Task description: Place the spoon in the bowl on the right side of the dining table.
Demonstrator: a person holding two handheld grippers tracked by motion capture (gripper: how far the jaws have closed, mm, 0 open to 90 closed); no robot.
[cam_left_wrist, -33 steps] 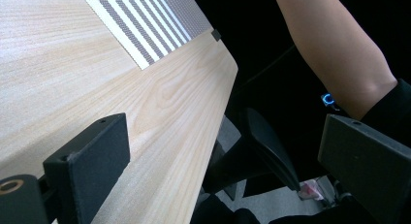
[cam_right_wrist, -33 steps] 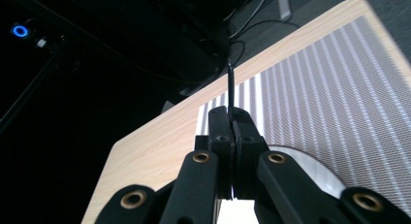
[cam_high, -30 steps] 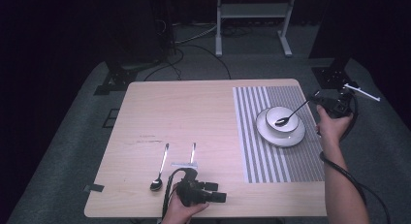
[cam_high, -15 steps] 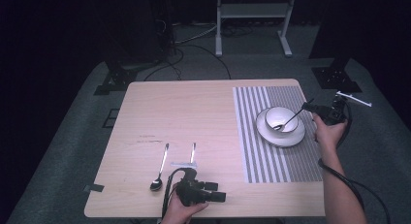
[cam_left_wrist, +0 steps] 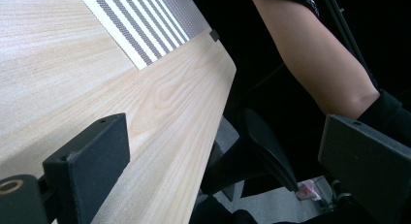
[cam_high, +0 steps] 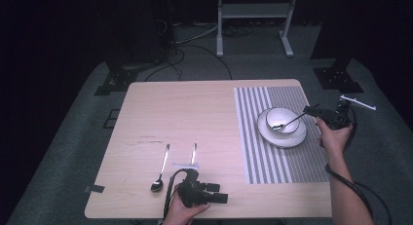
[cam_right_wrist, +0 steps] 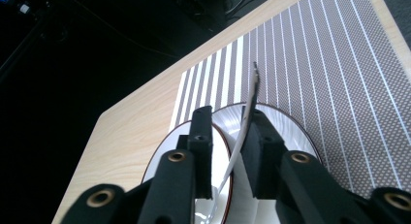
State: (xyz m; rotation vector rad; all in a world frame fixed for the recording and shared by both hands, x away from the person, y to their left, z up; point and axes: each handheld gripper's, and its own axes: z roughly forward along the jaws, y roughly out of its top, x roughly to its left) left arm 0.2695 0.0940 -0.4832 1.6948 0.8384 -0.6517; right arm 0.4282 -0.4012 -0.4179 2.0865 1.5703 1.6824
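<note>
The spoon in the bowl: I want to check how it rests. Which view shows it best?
The high view: the whole spoon lies with its head in the bowl, handle toward the right gripper. The right gripper view shows the handle between its just-opened jaws.

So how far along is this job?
Done: one spoon lies in the bowl. In hand: the right gripper has just been opening its fingers, with the handle loose between them. Probably left: a second spoon and a slim utensil beside it, near the open, empty left gripper.
</note>
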